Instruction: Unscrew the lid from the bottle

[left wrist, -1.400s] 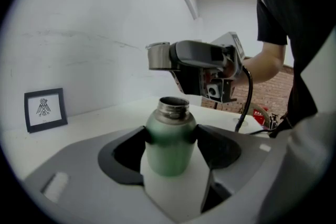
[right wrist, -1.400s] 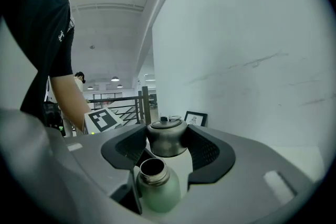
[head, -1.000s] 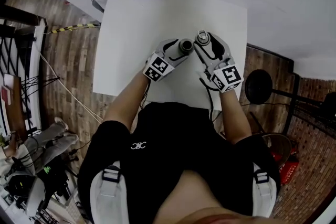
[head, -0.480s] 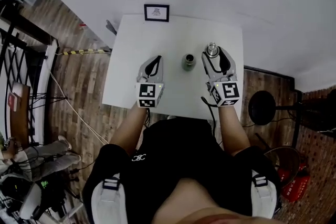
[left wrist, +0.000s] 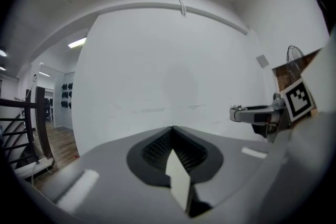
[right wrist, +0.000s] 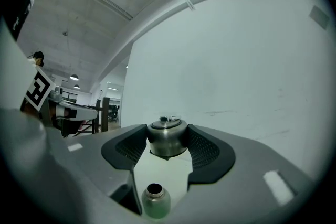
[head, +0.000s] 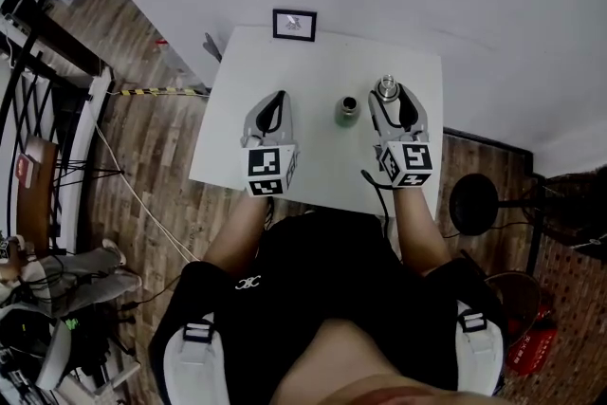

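A small green metal bottle [head: 347, 111] stands upright on the white table [head: 313, 62], its mouth open; in the right gripper view the bottle [right wrist: 155, 201] shows low, below the jaws. My right gripper [head: 386, 91] is shut on the round steel lid [right wrist: 167, 137], held just right of the bottle and clear of it. The lid [head: 385, 89] has a small ring on top. My left gripper [head: 277, 99] hovers left of the bottle, apart from it, jaws shut with nothing between them [left wrist: 172, 131].
A small black-framed card [head: 293, 24] stands at the table's far edge. Beyond the table's left edge is wooden floor with cables [head: 123, 175]. A black round stand base [head: 471, 201] sits on the floor at the right.
My left gripper has let go of the bottle, drawn off to the left and shut. The right gripper has carried the lid a little away from the bottle's mouth.
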`<state>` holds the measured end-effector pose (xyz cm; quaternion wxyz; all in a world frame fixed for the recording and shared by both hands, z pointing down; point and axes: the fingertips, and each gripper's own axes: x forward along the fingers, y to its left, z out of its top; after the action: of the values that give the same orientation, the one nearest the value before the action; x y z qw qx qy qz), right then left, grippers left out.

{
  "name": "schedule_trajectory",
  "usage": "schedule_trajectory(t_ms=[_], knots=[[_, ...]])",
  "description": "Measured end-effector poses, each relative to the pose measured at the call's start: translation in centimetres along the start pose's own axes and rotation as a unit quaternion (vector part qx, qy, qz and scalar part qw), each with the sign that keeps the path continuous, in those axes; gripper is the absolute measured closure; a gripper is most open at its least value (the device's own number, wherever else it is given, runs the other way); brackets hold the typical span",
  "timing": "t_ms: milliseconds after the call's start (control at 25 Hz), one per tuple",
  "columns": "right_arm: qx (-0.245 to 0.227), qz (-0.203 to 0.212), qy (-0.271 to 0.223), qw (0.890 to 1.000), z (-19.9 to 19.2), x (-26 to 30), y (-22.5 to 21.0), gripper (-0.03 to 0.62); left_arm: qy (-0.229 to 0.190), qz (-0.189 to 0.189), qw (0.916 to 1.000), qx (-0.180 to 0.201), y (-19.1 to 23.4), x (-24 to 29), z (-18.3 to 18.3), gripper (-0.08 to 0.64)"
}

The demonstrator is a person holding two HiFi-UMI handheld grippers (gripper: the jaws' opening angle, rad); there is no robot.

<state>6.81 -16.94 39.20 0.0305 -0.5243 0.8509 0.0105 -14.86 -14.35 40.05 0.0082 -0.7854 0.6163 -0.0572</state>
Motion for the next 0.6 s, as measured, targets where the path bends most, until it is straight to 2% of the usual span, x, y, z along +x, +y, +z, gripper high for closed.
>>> schedule_trajectory(t_ms=[600], knots=[[0.008,0.019,0.009,1.000,-1.6,1.2,0.4,0.345,0.016,-0.008,0.9997,0.014,-0.4,1.7,-1.1,0.506]])
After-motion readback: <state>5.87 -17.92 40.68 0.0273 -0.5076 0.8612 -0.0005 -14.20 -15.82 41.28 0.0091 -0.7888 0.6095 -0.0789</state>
